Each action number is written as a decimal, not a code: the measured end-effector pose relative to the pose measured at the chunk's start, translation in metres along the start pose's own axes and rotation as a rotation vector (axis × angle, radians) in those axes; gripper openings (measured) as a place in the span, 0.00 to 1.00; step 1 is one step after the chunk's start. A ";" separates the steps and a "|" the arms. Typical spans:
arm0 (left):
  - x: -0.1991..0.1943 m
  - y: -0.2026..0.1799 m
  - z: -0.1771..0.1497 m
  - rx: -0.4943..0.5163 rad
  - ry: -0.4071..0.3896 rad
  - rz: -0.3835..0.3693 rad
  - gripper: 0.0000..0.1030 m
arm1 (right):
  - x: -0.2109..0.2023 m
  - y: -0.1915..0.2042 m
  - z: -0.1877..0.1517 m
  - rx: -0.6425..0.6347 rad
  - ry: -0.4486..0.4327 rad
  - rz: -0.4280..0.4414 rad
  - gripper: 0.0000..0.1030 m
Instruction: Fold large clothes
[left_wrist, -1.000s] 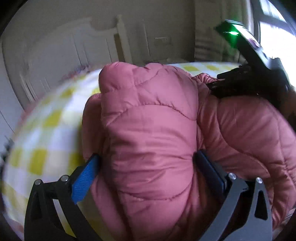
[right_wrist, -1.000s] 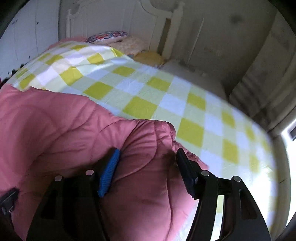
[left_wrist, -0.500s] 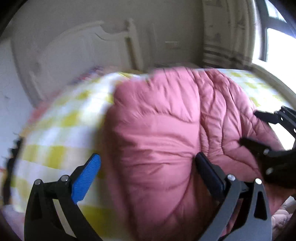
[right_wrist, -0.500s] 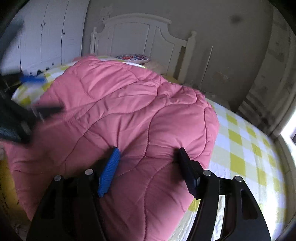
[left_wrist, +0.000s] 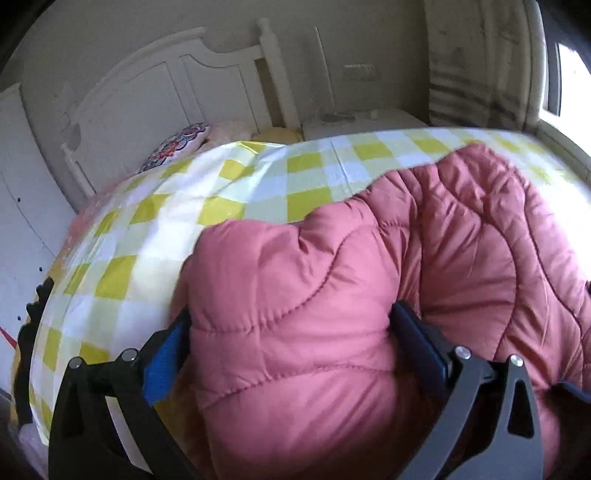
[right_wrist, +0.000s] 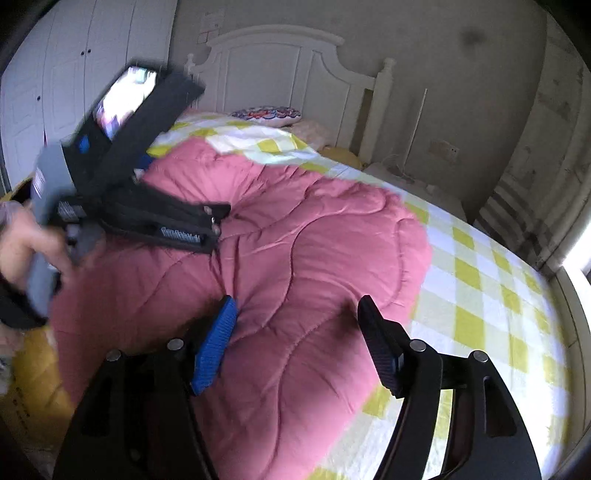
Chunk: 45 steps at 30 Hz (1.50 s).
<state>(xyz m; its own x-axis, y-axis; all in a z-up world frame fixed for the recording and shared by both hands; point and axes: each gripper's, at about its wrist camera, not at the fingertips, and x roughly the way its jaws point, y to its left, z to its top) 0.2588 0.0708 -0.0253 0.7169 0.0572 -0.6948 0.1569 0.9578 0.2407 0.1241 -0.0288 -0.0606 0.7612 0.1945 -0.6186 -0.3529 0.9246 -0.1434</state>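
Both the left gripper (left_wrist: 291, 332) and the right gripper (right_wrist: 295, 317) clamped thick folds of the pink quilted jacket (right_wrist: 314, 240) between their fingers.

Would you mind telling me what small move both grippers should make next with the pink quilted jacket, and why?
Probably lower it onto the checkered bedspread. The left gripper and right gripper each have a bunched fold of the pink quilted jacket between their fingers, and its far edge already rests on the bed.

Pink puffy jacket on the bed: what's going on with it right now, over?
Left gripper and right gripper each shut on a bunch of pink jacket. Jacket heaped on checkered bedspread, fold unfinished. Nothing blocking.
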 end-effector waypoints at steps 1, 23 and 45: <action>0.000 0.000 -0.002 0.006 -0.008 0.011 0.98 | -0.013 -0.001 0.002 0.016 -0.025 0.021 0.64; -0.016 -0.006 -0.013 -0.039 -0.069 0.026 0.98 | -0.007 0.083 -0.058 -0.268 -0.037 -0.008 0.74; -0.013 0.001 -0.017 -0.070 -0.076 0.019 0.98 | 0.066 -0.054 -0.009 0.332 0.091 0.080 0.87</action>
<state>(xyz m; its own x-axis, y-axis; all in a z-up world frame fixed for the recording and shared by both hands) 0.2386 0.0759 -0.0276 0.7694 0.0563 -0.6363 0.0967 0.9744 0.2031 0.1885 -0.0689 -0.1004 0.6810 0.2549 -0.6865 -0.2023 0.9665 0.1581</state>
